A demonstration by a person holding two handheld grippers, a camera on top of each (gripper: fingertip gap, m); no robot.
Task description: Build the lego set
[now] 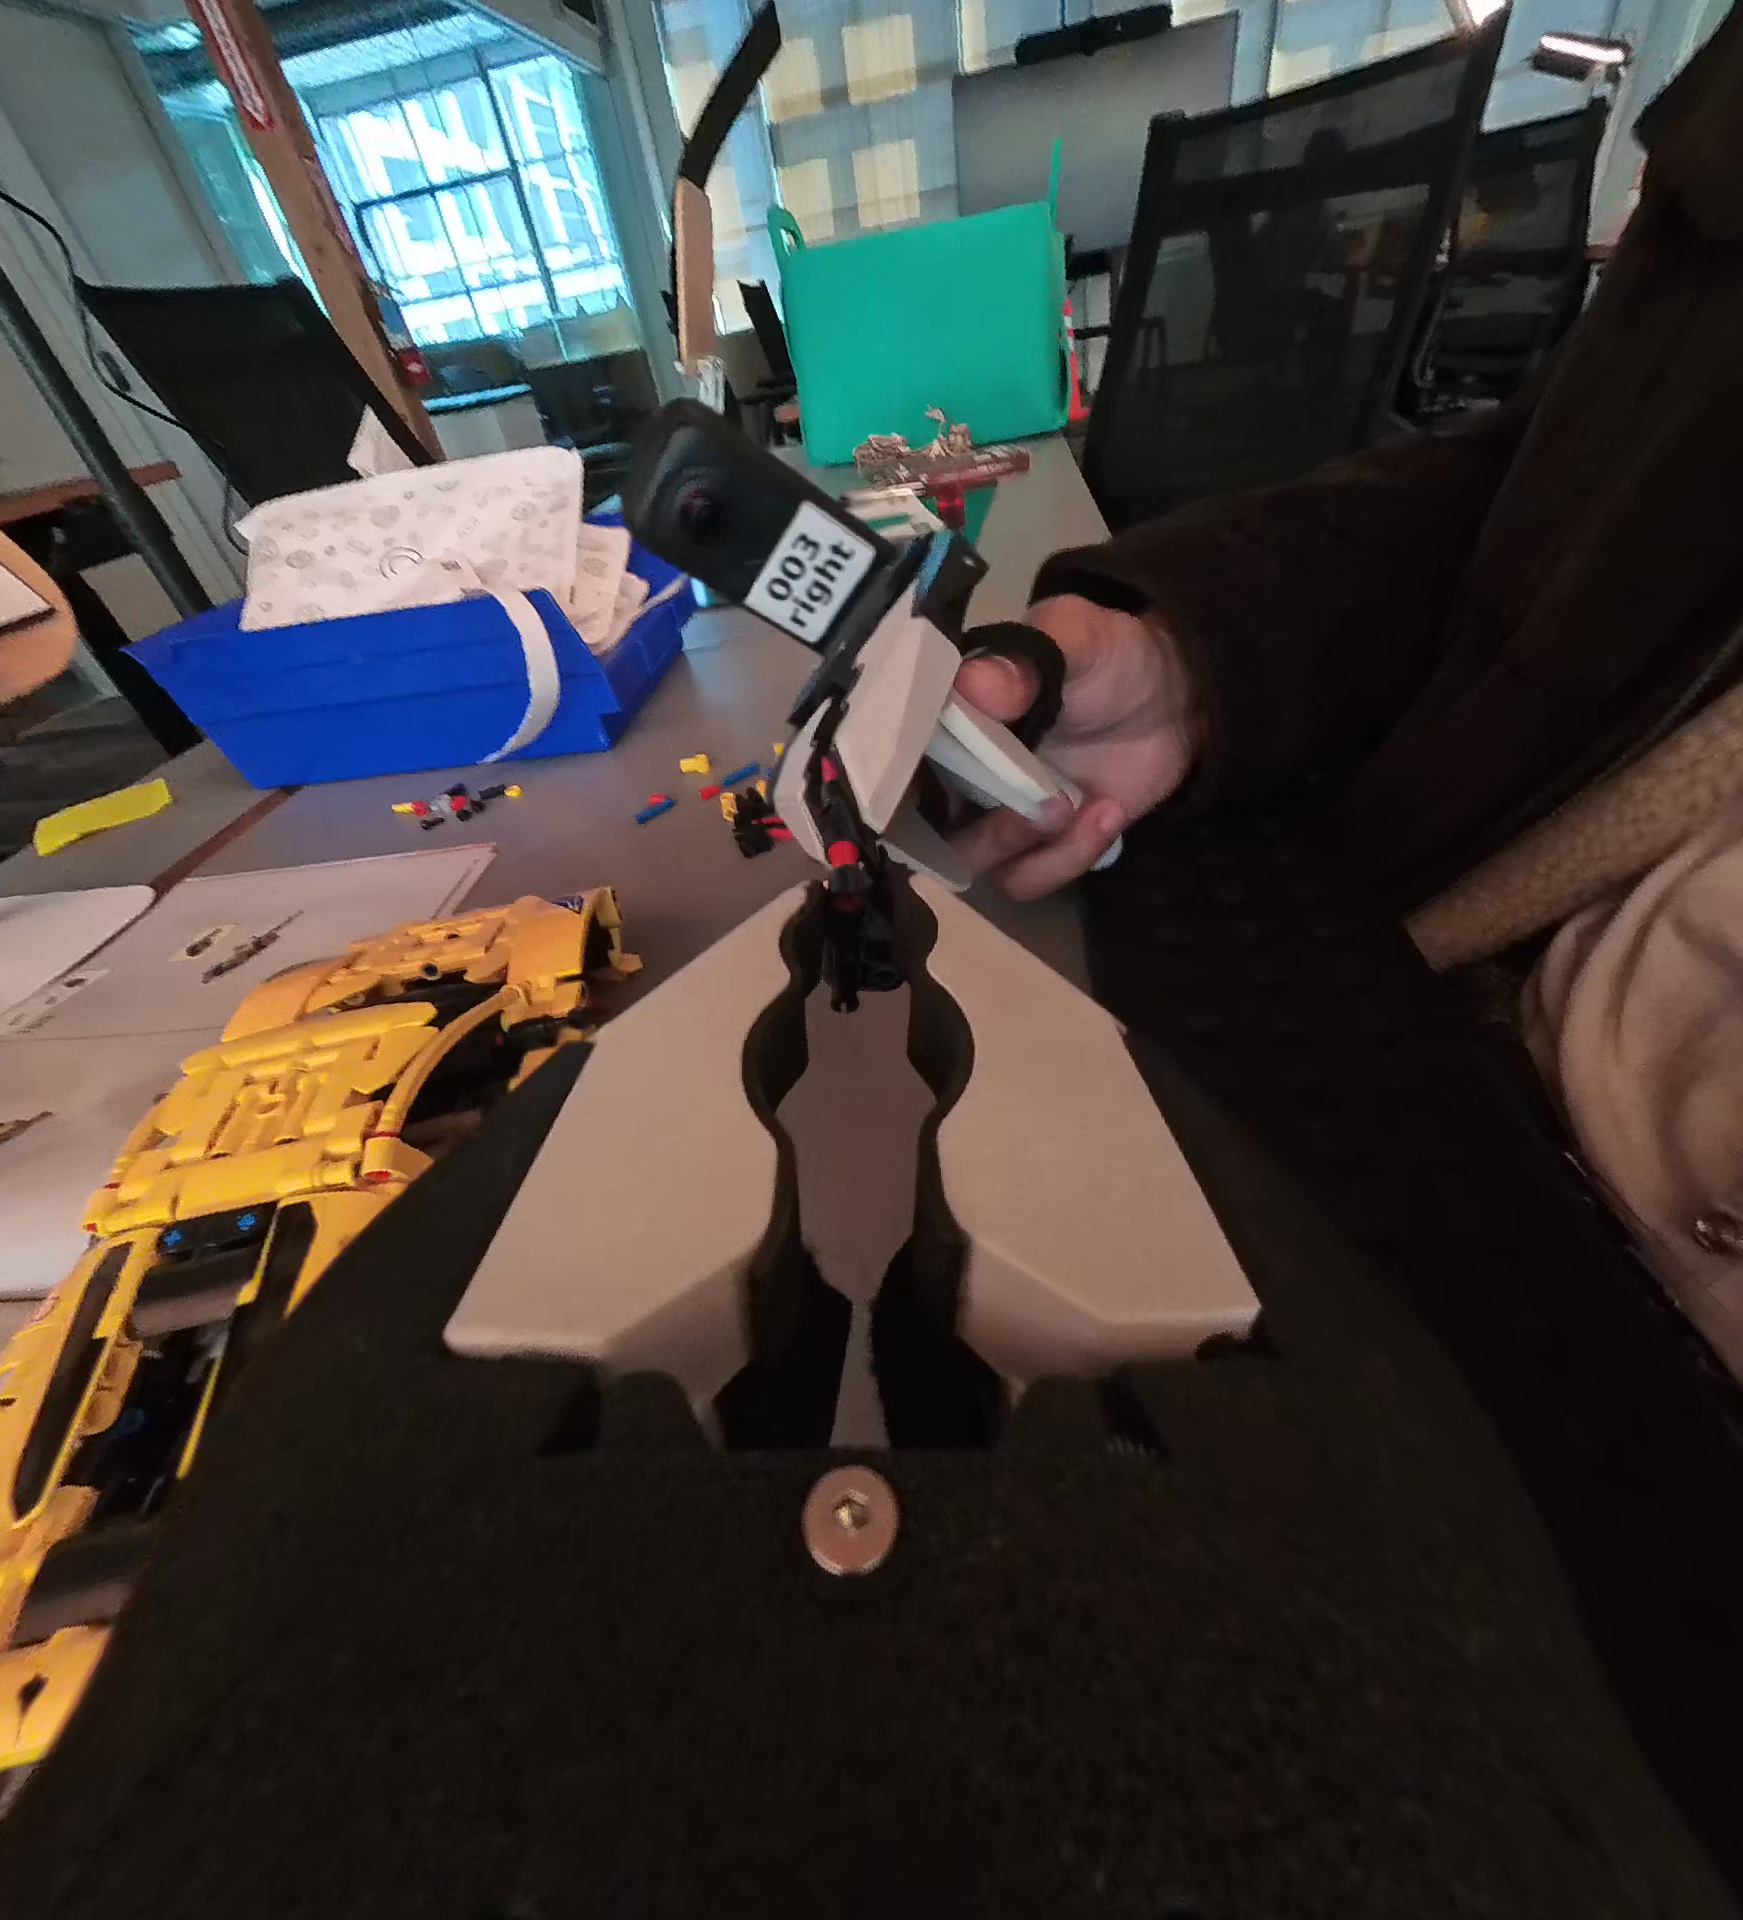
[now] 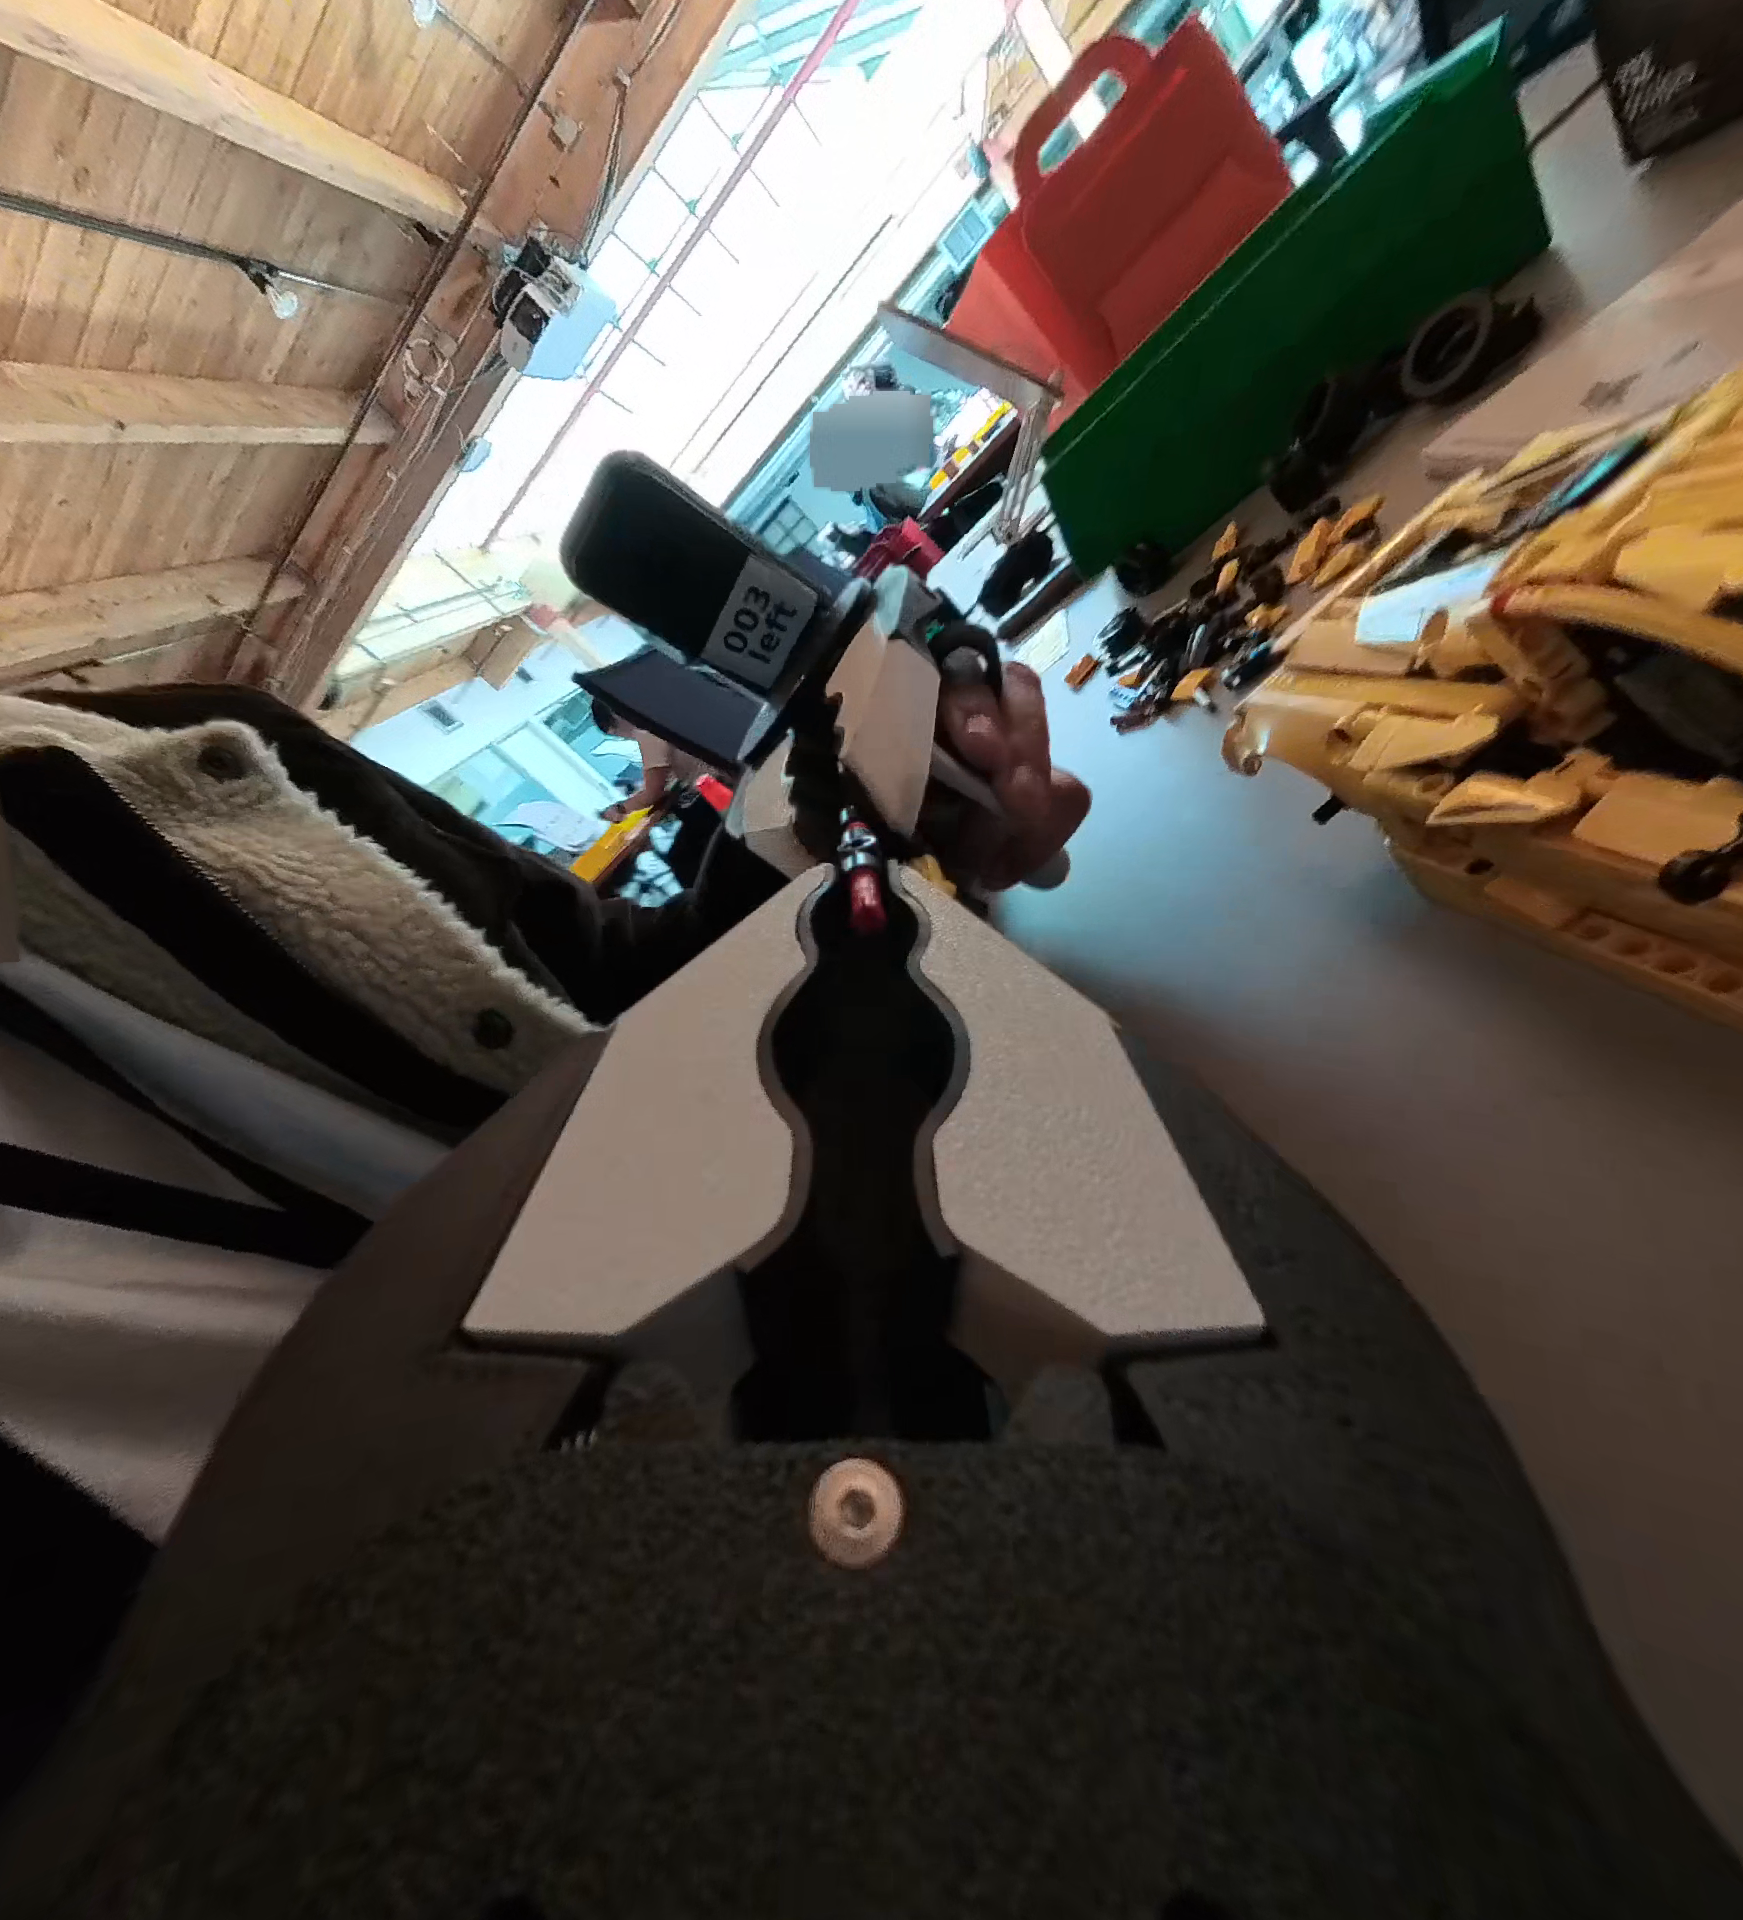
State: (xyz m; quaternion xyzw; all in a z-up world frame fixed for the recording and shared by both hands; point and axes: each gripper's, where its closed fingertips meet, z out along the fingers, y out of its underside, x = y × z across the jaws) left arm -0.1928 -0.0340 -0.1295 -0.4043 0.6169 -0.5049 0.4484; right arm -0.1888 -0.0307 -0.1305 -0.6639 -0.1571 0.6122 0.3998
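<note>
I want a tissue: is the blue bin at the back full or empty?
Full. In the left wrist view, the blue bin on the table is heaped with white patterned paper towels that rise above its rim.

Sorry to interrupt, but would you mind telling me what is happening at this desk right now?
A person is building a Lego set with a hand-held gripper in each hand. The left gripper and the right gripper meet tip to tip above the grey table, both pinching a small black and red Lego sub-assembly between them. The part-built yellow Lego car lies on the table to the left, untouched. Loose small pieces are scattered near a blue bin.
</note>
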